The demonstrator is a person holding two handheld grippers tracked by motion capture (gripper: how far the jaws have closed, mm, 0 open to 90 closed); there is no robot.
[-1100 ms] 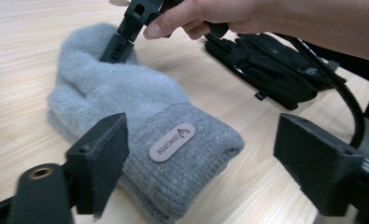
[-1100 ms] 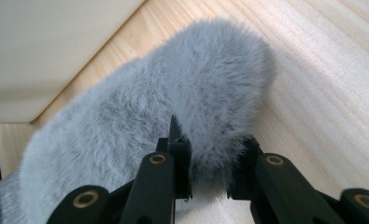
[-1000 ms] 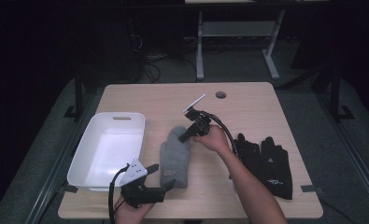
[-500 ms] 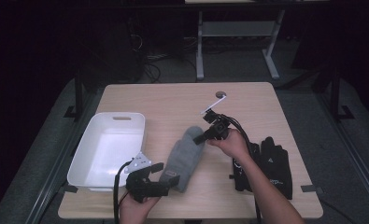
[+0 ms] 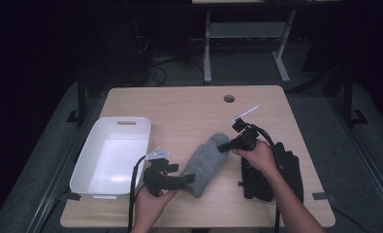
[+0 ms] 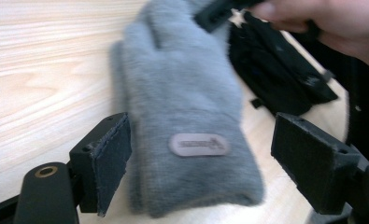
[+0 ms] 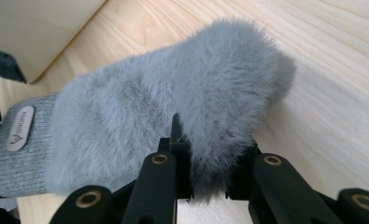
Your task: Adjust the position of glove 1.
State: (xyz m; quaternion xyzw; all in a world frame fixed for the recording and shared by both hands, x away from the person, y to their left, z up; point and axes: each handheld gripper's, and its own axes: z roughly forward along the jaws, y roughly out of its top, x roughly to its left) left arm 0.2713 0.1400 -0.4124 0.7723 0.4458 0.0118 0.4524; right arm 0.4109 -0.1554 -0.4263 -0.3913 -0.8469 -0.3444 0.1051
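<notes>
A grey furry mitten [image 5: 206,162] lies flat on the wooden table [image 5: 189,109], cuff toward the person. My right gripper [image 5: 224,147] is shut on the fluffy edge near its fingertip end; in the right gripper view the fur [image 7: 163,98] bulges between the jaws of the right gripper [image 7: 209,168]. My left gripper [image 5: 189,178] stands open at the cuff. In the left gripper view the cuff with its oval label [image 6: 198,144] lies between the pads [image 6: 112,158] of the left gripper [image 6: 205,149], with gaps on both sides.
A white plastic bin [image 5: 126,121] stands at the table's left, near my left hand. A pair of black gloves [image 5: 291,167] lies at the right, under my right forearm, and appears beyond the mitten as the black gloves [image 6: 275,70]. A round cable hole [image 5: 229,98] is at the back.
The right gripper has moved rightward, holding the mitten's end, and the mitten has slid right and turned with it. The left gripper has followed to the right, up to the cuff.
</notes>
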